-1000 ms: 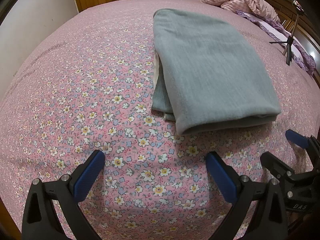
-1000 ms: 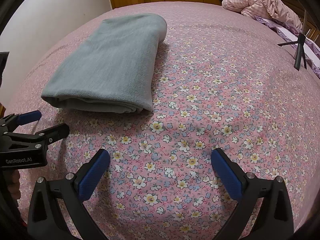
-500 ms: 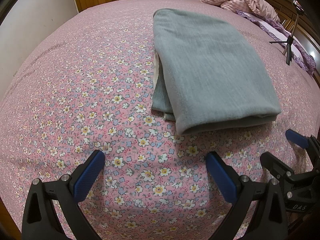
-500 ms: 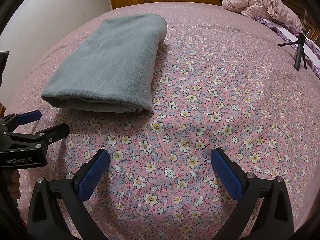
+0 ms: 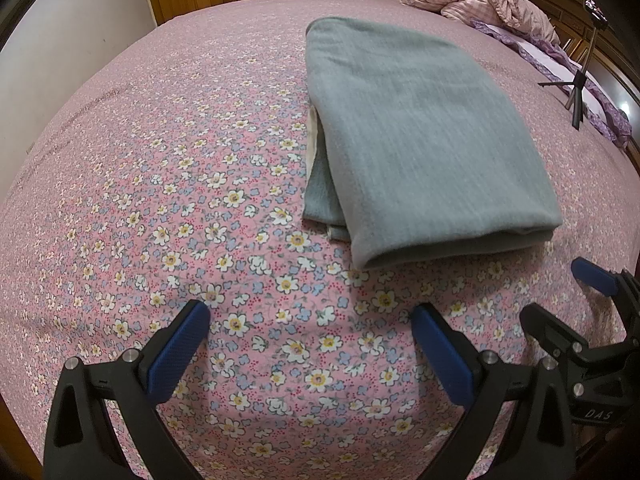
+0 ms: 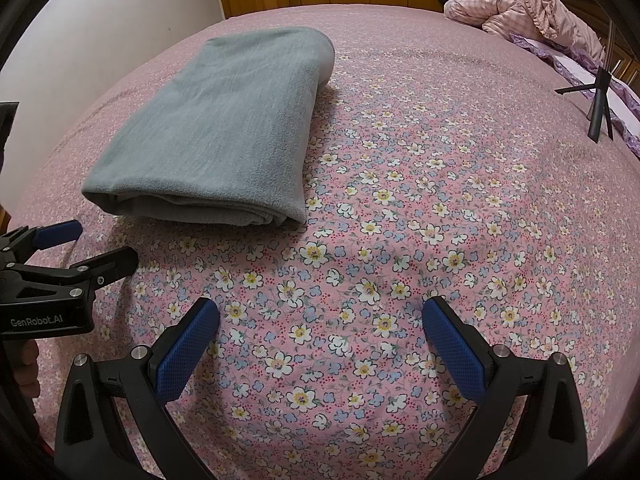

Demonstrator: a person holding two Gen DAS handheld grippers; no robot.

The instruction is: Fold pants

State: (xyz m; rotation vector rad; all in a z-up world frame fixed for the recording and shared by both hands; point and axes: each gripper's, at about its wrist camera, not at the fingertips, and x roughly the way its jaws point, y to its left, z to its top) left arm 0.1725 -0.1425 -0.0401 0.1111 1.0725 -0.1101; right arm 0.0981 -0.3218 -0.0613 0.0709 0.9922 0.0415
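Where folded pants [image 5: 424, 140] lie, grey, layered, neat rectangle, floral bedspread [image 5: 160, 168].

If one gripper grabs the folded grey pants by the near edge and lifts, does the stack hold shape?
Probably not. The folded grey pants are soft cloth in loose layers, visible at the near edge, so they would likely droop and unfold. An inner layer already pokes out on the side, hinting the layers may slide. On the floral bedsheet, a push would likely bunch them rather than slide them.

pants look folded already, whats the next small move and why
Probably just draw both grippers back. The grey pants lie in a compact stack on the floral bedspread, and the left gripper and right gripper have open, empty jaws short of them.
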